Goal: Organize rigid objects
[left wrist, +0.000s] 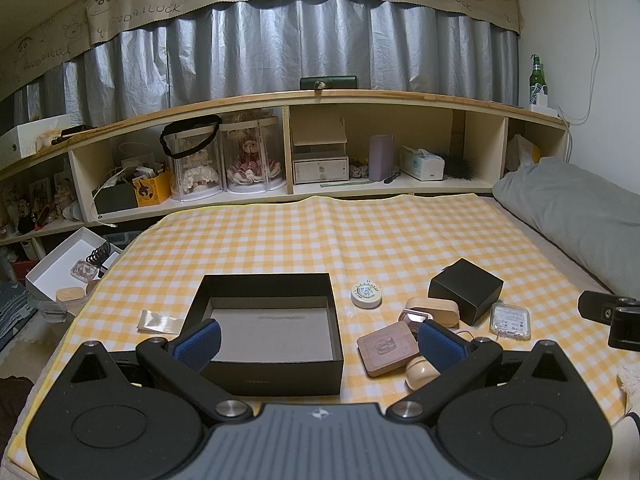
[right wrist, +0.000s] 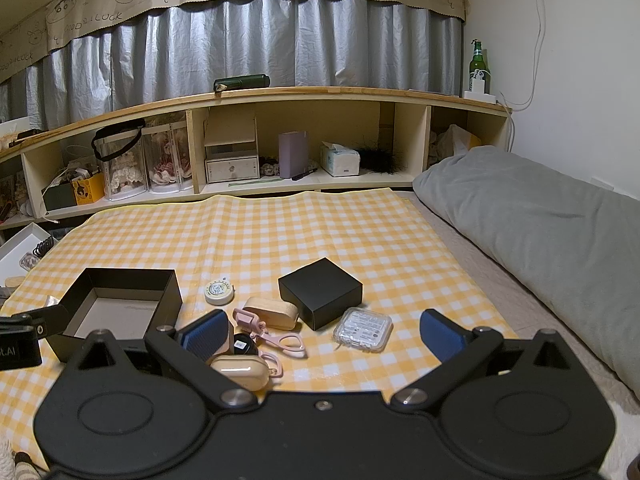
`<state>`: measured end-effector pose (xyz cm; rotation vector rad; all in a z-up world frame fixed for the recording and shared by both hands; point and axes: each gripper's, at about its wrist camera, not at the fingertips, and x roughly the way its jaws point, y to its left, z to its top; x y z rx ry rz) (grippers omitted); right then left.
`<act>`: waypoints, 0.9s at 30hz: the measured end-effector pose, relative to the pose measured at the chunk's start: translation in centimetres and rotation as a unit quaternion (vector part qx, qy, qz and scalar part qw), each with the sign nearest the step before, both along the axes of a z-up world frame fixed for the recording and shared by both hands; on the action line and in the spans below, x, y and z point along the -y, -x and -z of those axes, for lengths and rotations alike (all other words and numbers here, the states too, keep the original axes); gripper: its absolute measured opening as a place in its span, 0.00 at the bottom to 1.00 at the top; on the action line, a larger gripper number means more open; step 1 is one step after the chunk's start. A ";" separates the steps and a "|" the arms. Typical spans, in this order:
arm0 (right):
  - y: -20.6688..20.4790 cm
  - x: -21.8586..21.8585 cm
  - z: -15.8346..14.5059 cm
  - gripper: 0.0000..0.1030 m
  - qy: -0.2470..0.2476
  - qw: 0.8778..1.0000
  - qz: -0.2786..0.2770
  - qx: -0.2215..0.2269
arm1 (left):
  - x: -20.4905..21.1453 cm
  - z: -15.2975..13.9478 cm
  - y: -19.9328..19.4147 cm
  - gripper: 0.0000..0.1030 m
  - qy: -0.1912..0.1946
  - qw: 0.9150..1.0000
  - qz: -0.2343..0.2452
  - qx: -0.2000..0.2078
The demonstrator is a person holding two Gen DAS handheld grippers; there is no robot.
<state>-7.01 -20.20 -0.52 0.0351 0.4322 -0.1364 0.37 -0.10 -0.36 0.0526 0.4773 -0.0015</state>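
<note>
Black open box sits between the spread fingers of the left tool, nothing clamped.

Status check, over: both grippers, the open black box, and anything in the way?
Left gripper open, right gripper open, both holding nothing. Open black box empty. Small items lie loose beside it, pink eyelash curler nearest; nothing blocking.

Straight ahead, a yellow checked cloth covers the bed. Beyond it runs a low wooden shelf unit under a pleated grey curtain. To the right lie a grey pillow and a white wall.
</note>
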 end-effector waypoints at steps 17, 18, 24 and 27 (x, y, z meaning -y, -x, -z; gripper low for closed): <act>-3.2 0.9 -0.2 1.00 -0.046 0.998 -0.016 -0.027 | 0.6 0.7 -2.3 1.00 -0.033 0.999 -0.012 -0.005; -3.7 1.1 -0.4 1.00 -0.047 0.998 -0.015 -0.028 | 0.5 0.7 -2.7 1.00 -0.038 0.999 -0.013 -0.006; -7.6 2.5 -0.8 1.00 -0.056 0.998 0.008 -0.033 | -0.7 0.5 -5.2 1.00 -0.061 0.998 -0.024 0.004; -9.7 3.5 -0.8 1.00 -0.061 0.997 0.025 -0.029 | -2.0 0.6 -7.0 1.00 -0.051 0.998 -0.046 0.004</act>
